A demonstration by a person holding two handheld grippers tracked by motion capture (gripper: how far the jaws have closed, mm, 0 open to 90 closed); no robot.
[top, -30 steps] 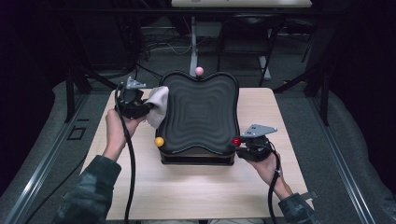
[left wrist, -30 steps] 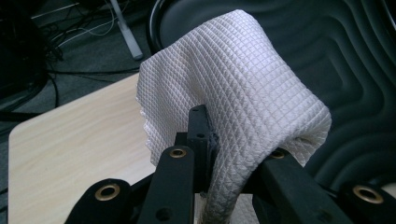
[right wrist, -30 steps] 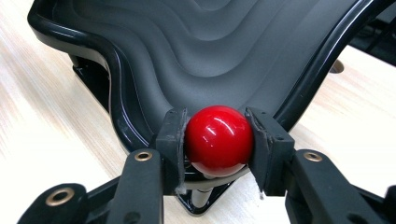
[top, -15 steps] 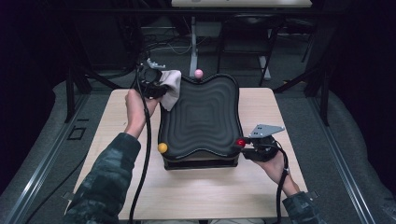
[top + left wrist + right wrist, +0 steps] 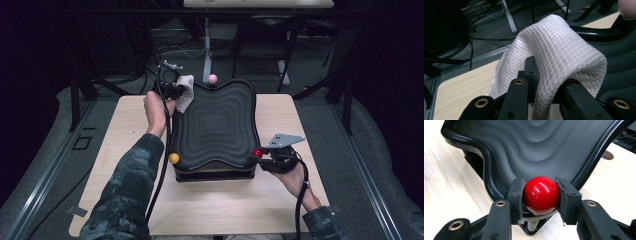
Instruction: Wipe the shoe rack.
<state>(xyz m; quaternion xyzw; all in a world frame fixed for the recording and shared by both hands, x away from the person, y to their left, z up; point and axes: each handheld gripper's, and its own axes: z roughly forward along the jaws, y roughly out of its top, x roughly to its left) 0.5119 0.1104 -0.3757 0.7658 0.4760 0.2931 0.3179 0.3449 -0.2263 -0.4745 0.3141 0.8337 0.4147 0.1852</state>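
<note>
Gripping a white waffle-weave cloth (image 5: 564, 52) between the jaws of the left gripper (image 5: 174, 89), clamped tight on a bunched fold, with the loose part draping over the jaw tips in the left gripper view and hanging at the far left corner of the black wavy tray (image 5: 220, 125) in the high view. Judging the cloth as light, soft and limp: folding wherever unsupported, gripping well thanks to the raised grid texture, not fragile, best taken by a gathered fold as now, so that a broad pad of fabric faces the surface being wiped. Looking clean, off-white, thick, with small square cells across it. Steadying the tray with the right gripper (image 5: 541, 195), jaws clamped on the red ball (image 5: 541, 194) at the near right corner; glossy, hard, round and probably slippery, so holding across its widest part as shown seems the safe choice. Standing at the other corners: a yellow ball (image 5: 174, 158) near left, a pink ball (image 5: 213, 78) at the far edge. Sitting on a pale wooden table (image 5: 125, 135), the tray seeming stiff, ridged in concentric waves, raised on a dark base, likely to rock if pressed hard at one corner.
</note>
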